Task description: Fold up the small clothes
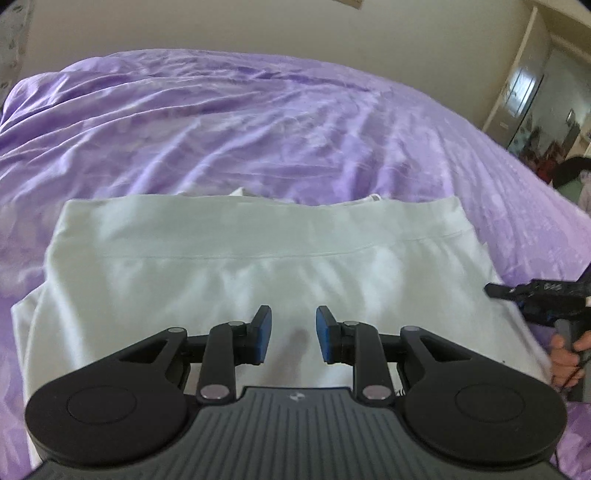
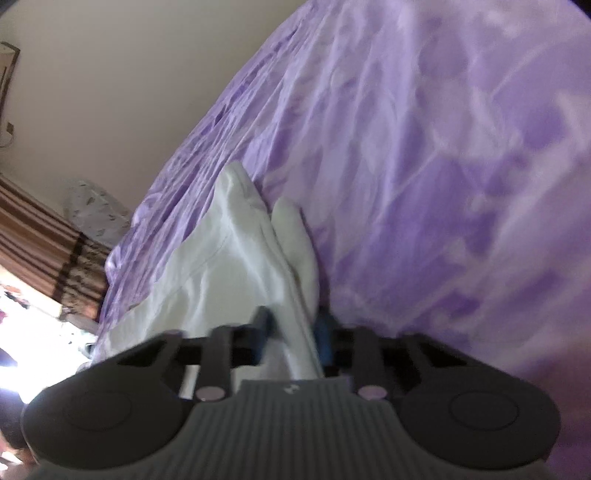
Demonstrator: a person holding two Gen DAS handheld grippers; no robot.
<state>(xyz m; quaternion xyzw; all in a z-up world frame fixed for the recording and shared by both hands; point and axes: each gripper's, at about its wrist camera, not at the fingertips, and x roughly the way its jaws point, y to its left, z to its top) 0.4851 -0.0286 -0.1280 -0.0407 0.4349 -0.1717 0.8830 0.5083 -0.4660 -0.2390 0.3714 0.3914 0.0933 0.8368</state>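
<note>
Left tongs (image 1: pixel 293 334) apart, empty, hovering over pale mint soft knit garment (image 1: pixel 229 258) lying flat on purple bed sheet (image 1: pixel 258 122). Right tongs (image 2: pixel 291 332) clamped on garment's edge fold. Fabric light, limp, stretchy; grip hem corners.

I see a wrinkled purple bedsheet (image 1: pixel 258 122) covering the bed, with a plain cream wall (image 1: pixel 258 26) behind it. On my right wrist view, a brown striped curtain (image 2: pixel 33 236) hangs at left, a pale patterned pillow (image 2: pixel 96 212) just beside it.
</note>
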